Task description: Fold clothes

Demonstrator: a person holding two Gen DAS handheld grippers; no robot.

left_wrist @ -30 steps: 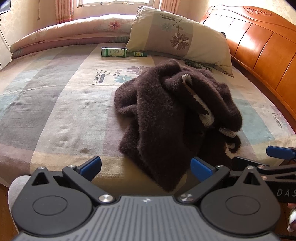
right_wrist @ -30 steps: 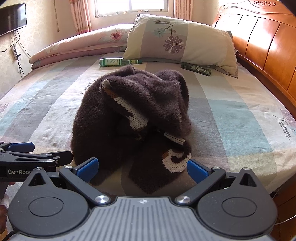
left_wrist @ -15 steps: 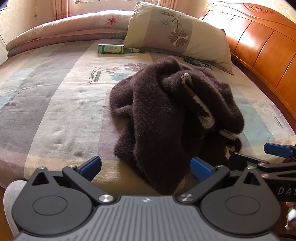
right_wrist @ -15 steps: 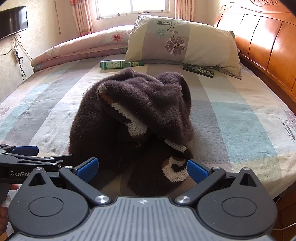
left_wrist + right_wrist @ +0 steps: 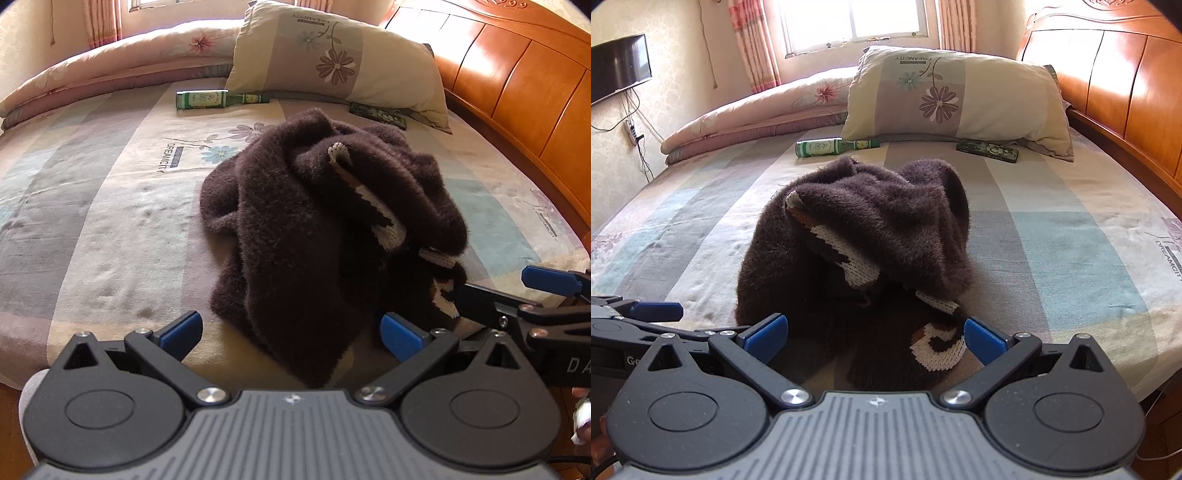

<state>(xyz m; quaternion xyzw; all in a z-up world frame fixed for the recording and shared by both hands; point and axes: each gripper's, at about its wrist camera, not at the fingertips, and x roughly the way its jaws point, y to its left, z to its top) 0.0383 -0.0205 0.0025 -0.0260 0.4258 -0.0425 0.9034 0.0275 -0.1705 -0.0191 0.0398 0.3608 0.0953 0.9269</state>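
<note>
A dark brown fuzzy sweater (image 5: 314,229) with a cream and tan knit pattern lies crumpled in a heap on the striped bed sheet (image 5: 92,206). My left gripper (image 5: 291,328) is open, its blue-tipped fingers spread on either side of the sweater's near hem. The right gripper (image 5: 873,334) is open too, straddling the near edge of the sweater (image 5: 860,251) where the patterned patch shows. Each tool appears in the other's view: the right one (image 5: 524,291) at the right edge, the left one (image 5: 646,314) at the left edge.
A green bottle (image 5: 218,99) and a dark phone (image 5: 378,115) lie by the flowered pillow (image 5: 340,62) at the bed's far side. A rolled quilt (image 5: 122,70) sits far left. The wooden headboard (image 5: 524,81) runs along the right. A wall TV (image 5: 618,75) hangs left.
Both grippers have moved forward and lower toward the sweater's near edge, so the heap looks larger. Both stay open. The sweater has not moved.
</note>
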